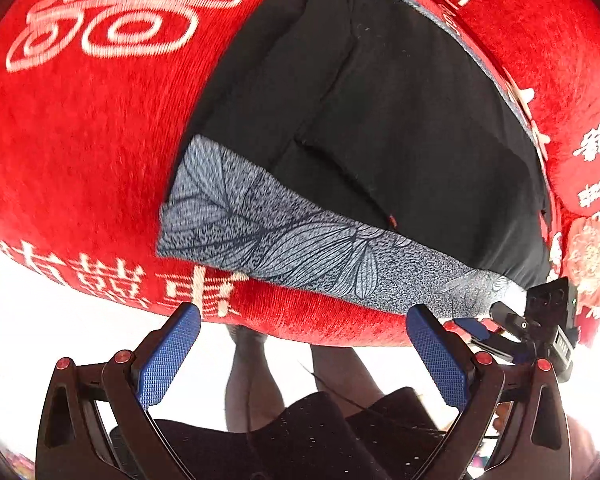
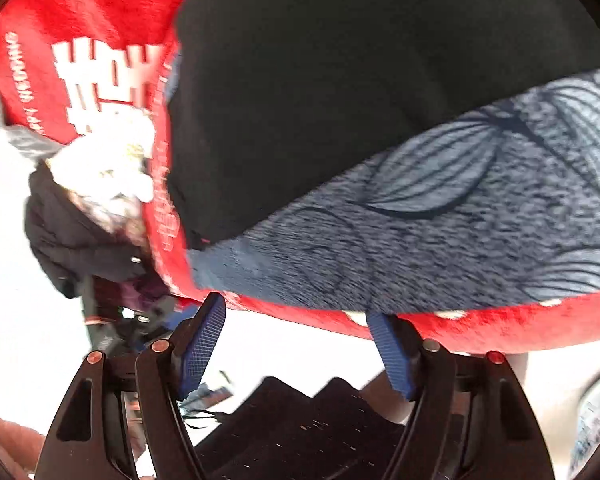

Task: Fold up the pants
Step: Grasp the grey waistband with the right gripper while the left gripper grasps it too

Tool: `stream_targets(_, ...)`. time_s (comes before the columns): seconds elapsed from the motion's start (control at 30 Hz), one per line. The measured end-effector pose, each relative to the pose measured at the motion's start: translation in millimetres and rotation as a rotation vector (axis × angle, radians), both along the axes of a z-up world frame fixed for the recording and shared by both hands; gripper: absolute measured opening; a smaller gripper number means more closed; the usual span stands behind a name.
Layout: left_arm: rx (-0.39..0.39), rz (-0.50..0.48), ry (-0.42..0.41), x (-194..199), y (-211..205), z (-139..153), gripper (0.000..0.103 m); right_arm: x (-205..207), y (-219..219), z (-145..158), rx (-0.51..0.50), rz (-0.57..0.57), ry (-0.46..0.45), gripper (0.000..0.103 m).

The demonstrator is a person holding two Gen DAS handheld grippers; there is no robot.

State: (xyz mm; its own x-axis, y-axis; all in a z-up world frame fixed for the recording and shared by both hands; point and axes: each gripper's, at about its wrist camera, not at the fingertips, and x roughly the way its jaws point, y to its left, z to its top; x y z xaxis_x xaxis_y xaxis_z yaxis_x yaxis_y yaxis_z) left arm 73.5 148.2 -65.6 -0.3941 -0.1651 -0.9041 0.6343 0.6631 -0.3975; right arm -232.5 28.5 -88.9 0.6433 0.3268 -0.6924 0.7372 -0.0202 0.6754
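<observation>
Black pants [image 1: 400, 120] with a grey leaf-patterned band [image 1: 284, 248] lie flat on a red cloth with white characters [image 1: 80, 140]. The band runs along the cloth's near edge. My left gripper [image 1: 304, 310] hangs open just off that edge, below the band, with nothing between its blue pads [image 1: 168, 360]. My right gripper [image 2: 296, 310] is open too, its fingertips at the red edge under the band [image 2: 440, 248] near the corner of the pants [image 2: 340, 100]. In the left wrist view the right gripper [image 1: 488, 322] shows at the band's right end.
A person's bare legs [image 1: 252, 380] and dark shorts [image 1: 300, 440] stand right against the near edge of the cloth. In the right wrist view a white fluffy item [image 2: 108, 168] and a black jacket [image 2: 72, 248] lie at the cloth's left side. The floor is bright white.
</observation>
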Motion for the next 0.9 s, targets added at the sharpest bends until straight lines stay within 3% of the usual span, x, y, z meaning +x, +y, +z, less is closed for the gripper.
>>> stream_targets(0.33,-0.076,0.182,0.106,20.3,12.1,-27.7,0.103,64.3,9.9,-20.6,0.046,0.007,-0.181,0.074)
stream_targets(0.4,-0.092,0.211,0.131,22.6,14.8,-32.1,0.103,72.9,10.1,-15.5,0.074,-0.005,-0.218,0.048)
stream_targets(0.43,-0.103,0.227,0.143,24.2,15.5,-33.1,0.103,75.5,9.0,-12.3,0.079,-0.006,-0.226,0.028)
stream_targets(0.47,-0.118,0.248,0.159,25.4,13.9,-33.5,0.103,79.1,8.4,-9.6,0.079,-0.003,-0.233,0.019)
stream_targets(0.57,-0.209,0.323,0.196,31.6,4.5,-23.6,0.103,86.4,6.0,3.7,0.073,0.029,-0.266,0.01)
stream_targets(0.67,-0.228,0.333,0.142,36.5,-4.2,-13.1,0.103,92.6,11.5,9.4,0.062,0.101,-0.258,0.01)
stream_targets(0.7,-0.203,0.321,0.1,37.7,-8.7,-11.2,0.1,94.0,14.3,7.4,0.06,0.124,-0.242,0.01)
stream_targets(0.73,-0.179,0.309,0.074,38.8,-10.6,-11.0,0.09,94.1,17.2,3.5,0.064,0.141,-0.222,0.01)
stream_targets(0.8,-0.107,0.268,0.024,38.5,-14.9,-17.1,0.06,92.5,20.9,-3.9,0.075,0.15,-0.199,0.01)
stream_targets(0.83,-0.066,0.241,0.013,38.2,-16.1,-24.1,0.035,91.5,21.7,-5.4,0.076,0.148,-0.191,0.01)
stream_targets(0.87,-0.061,0.231,0.036,38.7,-14.9,-30.7,0.023,90.7,21.3,-6.1,0.071,0.147,-0.181,0.012)
stream_targets(0.9,-0.068,0.236,0.047,41.9,-11.5,-32.9,0.019,85.9,20.6,-6.4,0.062,0.142,-0.163,0.014)
